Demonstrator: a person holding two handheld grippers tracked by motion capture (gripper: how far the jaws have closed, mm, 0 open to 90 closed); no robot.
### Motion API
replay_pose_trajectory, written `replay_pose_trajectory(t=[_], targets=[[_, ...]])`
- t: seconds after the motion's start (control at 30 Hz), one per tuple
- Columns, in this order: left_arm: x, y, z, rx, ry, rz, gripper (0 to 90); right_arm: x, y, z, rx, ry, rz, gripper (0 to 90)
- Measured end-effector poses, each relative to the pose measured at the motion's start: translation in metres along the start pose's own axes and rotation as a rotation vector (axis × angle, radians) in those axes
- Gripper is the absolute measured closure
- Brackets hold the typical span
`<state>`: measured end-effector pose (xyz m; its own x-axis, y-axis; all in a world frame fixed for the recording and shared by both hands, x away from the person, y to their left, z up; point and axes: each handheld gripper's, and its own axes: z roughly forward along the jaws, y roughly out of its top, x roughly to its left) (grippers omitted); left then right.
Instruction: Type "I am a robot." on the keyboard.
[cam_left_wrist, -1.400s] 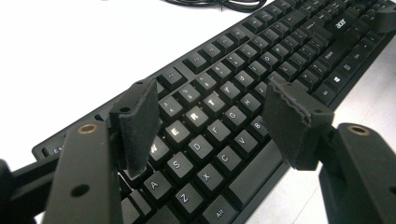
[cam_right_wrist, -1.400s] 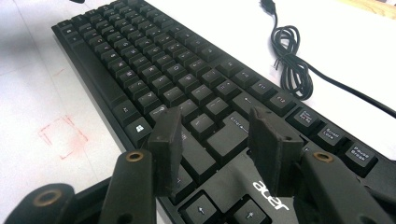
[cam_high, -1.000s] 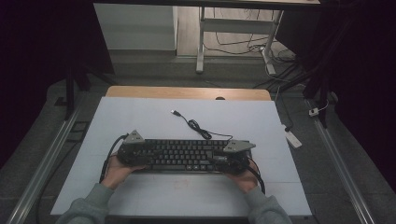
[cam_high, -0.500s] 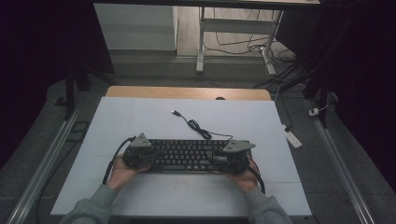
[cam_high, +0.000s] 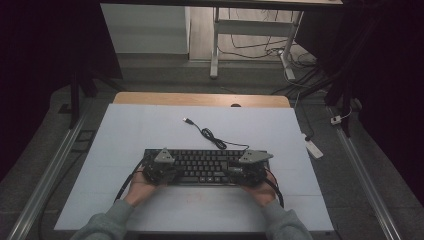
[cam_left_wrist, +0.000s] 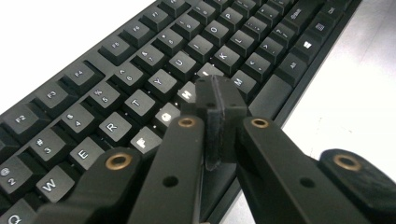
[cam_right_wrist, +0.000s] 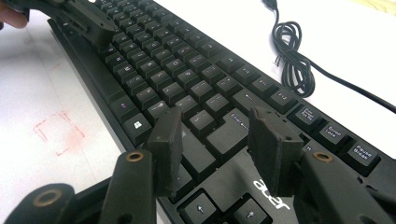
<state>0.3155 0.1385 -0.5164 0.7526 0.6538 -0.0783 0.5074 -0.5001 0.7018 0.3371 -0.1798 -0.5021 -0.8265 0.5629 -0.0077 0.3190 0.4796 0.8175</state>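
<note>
A black keyboard (cam_high: 205, 165) lies on the white table top, near its front edge. Its cable (cam_high: 210, 137) coils behind it and ends in a loose USB plug (cam_high: 187, 121). My left gripper (cam_high: 174, 172) is over the keyboard's left part. In the left gripper view its jaws (cam_left_wrist: 215, 93) are shut pad to pad with nothing between them, tips down on the middle letter keys (cam_left_wrist: 140, 56). My right gripper (cam_high: 234, 172) is over the right part. Its jaws (cam_right_wrist: 219, 126) stand open above the Enter and Shift keys (cam_right_wrist: 177, 70), gripping nothing. The left gripper (cam_right_wrist: 88, 23) shows far off there.
A faint red square (cam_high: 192, 197) is drawn on the white top (cam_high: 150, 130) in front of the keyboard. A wooden strip (cam_high: 200, 99) runs along the far edge. A white power strip (cam_high: 314, 149) lies on the floor at the right, beside a metal rail.
My left gripper has slid right along the keyboard and a little toward the front edge. The right gripper and the keyboard have stayed put.
</note>
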Motion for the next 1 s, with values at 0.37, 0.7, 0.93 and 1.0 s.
replay_pose_trajectory(t=[0.37,0.7,0.93,1.0], targets=[[-0.001,-0.002,0.005,0.019,0.008,0.006,88.6,0.0,0.0,0.0,0.001,-0.001,0.0,55.1],[-0.001,-0.003,0.006,0.021,0.016,0.002,88.7,0.0,0.0,0.0,0.004,-0.001,0.0,55.0],[0.004,-0.001,-0.011,-0.073,0.009,-0.029,85.6,-0.001,-0.001,0.001,0.004,0.0,0.0,55.0],[0.008,-0.002,-0.018,-0.097,0.013,-0.042,80.5,-0.001,-0.001,0.001,0.004,-0.001,0.001,55.0]])
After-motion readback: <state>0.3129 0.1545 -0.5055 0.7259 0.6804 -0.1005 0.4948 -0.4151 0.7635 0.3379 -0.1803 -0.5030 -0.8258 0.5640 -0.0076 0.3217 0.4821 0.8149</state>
